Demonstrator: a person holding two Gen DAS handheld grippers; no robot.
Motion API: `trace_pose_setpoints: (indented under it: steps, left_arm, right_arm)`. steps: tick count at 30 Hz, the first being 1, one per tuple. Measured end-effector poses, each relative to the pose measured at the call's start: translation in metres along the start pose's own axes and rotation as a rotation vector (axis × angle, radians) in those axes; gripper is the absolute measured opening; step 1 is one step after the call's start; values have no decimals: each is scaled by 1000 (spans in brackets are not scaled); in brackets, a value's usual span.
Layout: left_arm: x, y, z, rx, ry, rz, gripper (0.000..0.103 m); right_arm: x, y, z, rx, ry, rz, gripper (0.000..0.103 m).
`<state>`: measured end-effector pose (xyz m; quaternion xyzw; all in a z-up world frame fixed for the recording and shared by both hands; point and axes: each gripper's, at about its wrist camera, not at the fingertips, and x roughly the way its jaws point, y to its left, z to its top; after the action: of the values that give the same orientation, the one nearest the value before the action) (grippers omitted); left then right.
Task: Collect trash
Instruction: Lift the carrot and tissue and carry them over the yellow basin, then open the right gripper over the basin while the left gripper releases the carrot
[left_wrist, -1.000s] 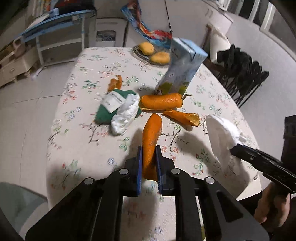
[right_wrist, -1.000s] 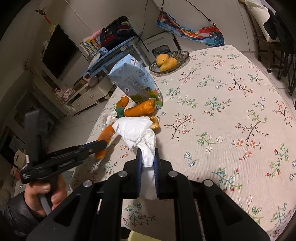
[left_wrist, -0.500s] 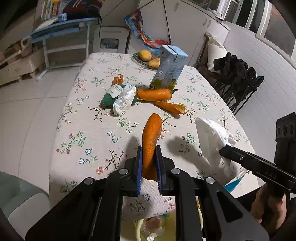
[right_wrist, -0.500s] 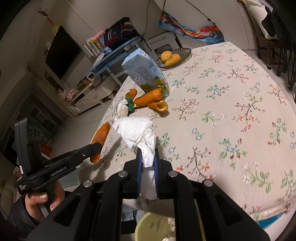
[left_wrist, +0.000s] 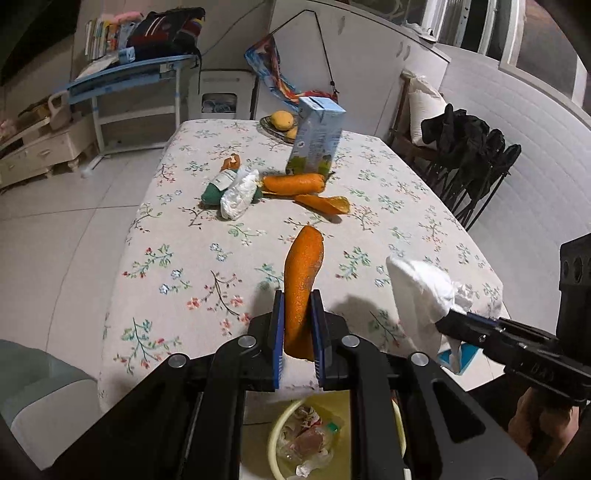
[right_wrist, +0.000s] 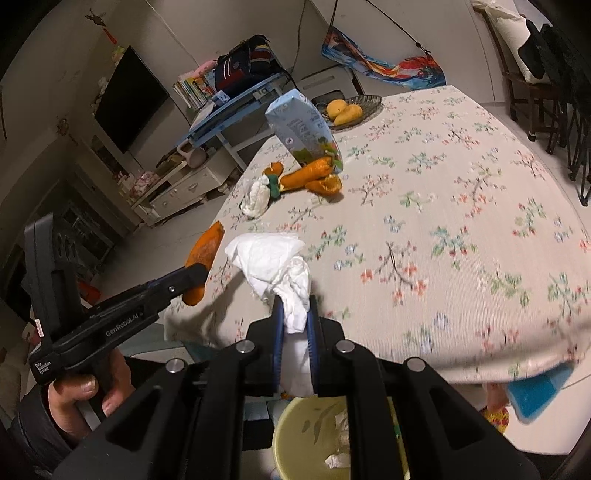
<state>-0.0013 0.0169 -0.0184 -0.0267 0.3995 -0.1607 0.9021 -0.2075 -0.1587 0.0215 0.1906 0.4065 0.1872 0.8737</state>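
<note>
— Over the near edge of the counter (left_wrist: 177, 266), what is each hand carrying?

— The left gripper (left_wrist: 297, 332) is pinching an orange peel (left_wrist: 302, 284) between its blue pads, jaws nearly closed on it, the peel standing up out of them. The right gripper (right_wrist: 294, 339) is squeezing a crumpled white tissue (right_wrist: 271, 264), jaws fully closed around the wad (the loose part is fanning out above the pads).

— And where is the bin sitting?

— A yellow-rimmed trash bin (left_wrist: 275, 439) is showing low in both wrist views, below the counter's edge and under the grippers; wrappers and scraps are lying inside it. Both held pieces are hanging just above and in front of it.

— Is anything waiting farther back?

— Yes. A blue carton (left_wrist: 319, 140) is standing upright mid-counter, with a long peel (left_wrist: 293, 183) lying at its foot and an open, curled peel (left_wrist: 325, 204) just beside that. To their left a second tissue wad (left_wrist: 238, 194) is lying against a green packet (left_wrist: 216, 186), with a small peel scrap (left_wrist: 231, 162) behind them. A dish of yellow fruit (left_wrist: 282, 122) is sitting beyond the carton.

— Is the person showing?

— Only a hand (right_wrist: 86, 387) gripping the left tool's handle, in a dark sleeve.
</note>
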Motion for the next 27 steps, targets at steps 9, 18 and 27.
trace_pose_setpoints:
  steps: [9,18,27]
  left_arm:
    - [-13,-14,-17,36,-9,-5,13]
    - [-17,-18,-24,40,-7,-7,14]
    - [-27,-26,-42,48,-2,-15,14]
  right_arm:
    - [-5,4,-22,0,35,-9,13]
    - [-7,5,-38,6,63,-19,13]
    - [-2,5,-57,13,139,-49,13]
